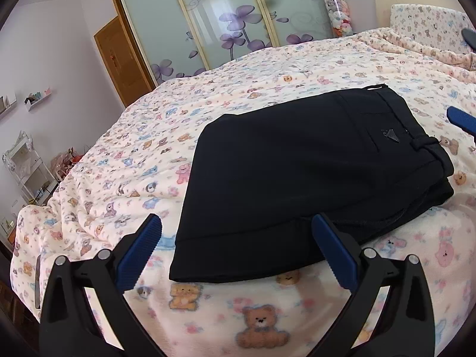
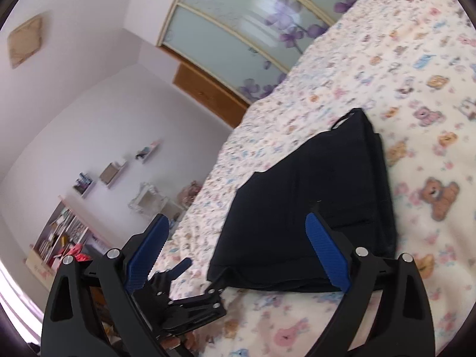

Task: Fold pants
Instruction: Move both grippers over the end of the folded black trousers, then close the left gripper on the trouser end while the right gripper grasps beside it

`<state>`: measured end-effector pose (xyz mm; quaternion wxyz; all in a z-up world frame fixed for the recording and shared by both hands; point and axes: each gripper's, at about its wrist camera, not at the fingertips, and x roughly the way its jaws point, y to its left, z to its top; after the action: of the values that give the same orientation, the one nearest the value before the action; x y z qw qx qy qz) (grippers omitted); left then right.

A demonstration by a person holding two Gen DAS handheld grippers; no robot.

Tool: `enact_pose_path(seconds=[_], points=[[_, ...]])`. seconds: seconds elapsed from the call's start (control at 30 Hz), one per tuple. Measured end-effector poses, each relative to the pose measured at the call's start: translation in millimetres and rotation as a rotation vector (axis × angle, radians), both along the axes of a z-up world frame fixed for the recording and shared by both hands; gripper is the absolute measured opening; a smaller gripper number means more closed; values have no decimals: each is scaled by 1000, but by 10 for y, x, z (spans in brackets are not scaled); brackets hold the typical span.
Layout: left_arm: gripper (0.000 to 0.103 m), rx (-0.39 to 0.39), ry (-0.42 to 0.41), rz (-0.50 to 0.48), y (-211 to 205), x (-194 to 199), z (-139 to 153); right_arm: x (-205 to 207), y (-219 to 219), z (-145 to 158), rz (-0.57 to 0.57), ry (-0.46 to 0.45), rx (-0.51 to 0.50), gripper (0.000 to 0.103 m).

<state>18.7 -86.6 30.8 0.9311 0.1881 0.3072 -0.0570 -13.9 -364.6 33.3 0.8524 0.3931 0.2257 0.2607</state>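
Note:
The black pants lie folded into a compact flat stack on the teddy-bear bedspread, waistband and back pocket at the right end. My left gripper is open and empty, hovering at the near edge of the stack. My right gripper is open and empty, tilted, just short of the pants. One blue finger of the right gripper shows at the right edge of the left wrist view. The left gripper body shows low in the right wrist view.
The bedspread covers a large bed. A sliding wardrobe with purple flowers stands behind it. A white rack and wall shelves are left of the bed. A pillow lies at the far right.

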Motion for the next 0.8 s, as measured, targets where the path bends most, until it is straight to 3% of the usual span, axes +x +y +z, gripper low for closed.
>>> enact_pose_path(seconds=[0.07, 0.13, 0.17, 0.23, 0.37, 0.43, 0.5, 0.57, 0.6, 0.63, 0.67, 0.7, 0.8], points=[[101, -5, -1, 4, 3, 2, 4, 64, 37, -68, 11, 58, -15, 101], [101, -42, 2, 14, 51, 38, 45, 251, 104, -366, 41, 254, -39, 101], [101, -83, 11, 25, 95, 77, 83, 279, 98, -467, 56, 270, 0, 101], [101, -173, 39, 45, 189, 172, 164, 262, 26, -487, 47, 269, 74, 101], [101, -317, 56, 40, 265, 315, 291, 270, -6, -489, 56, 282, 106, 101], [101, -334, 46, 19, 220, 372, 323, 246, 3, -426, 46, 271, 97, 101], [101, -357, 49, -11, 164, 445, 333, 188, 16, -272, 38, 188, 72, 101], [101, -379, 101, -33, 97, 605, 255, 146, 30, -133, 27, 99, 44, 101], [101, -373, 157, -26, 68, 709, 156, 162, 35, -121, 13, 100, 23, 101], [101, -362, 231, -3, 53, 800, 24, 209, 40, -163, -3, 146, -1, 102], [101, -353, 314, 19, 54, 874, -135, 295, 47, -319, -10, 260, -27, 101], [101, -338, 352, 19, 56, 900, -265, 349, 30, -431, 4, 293, -4, 101], [101, -334, 302, -23, 100, 776, -321, 334, -22, -461, 15, 298, 47, 101]])
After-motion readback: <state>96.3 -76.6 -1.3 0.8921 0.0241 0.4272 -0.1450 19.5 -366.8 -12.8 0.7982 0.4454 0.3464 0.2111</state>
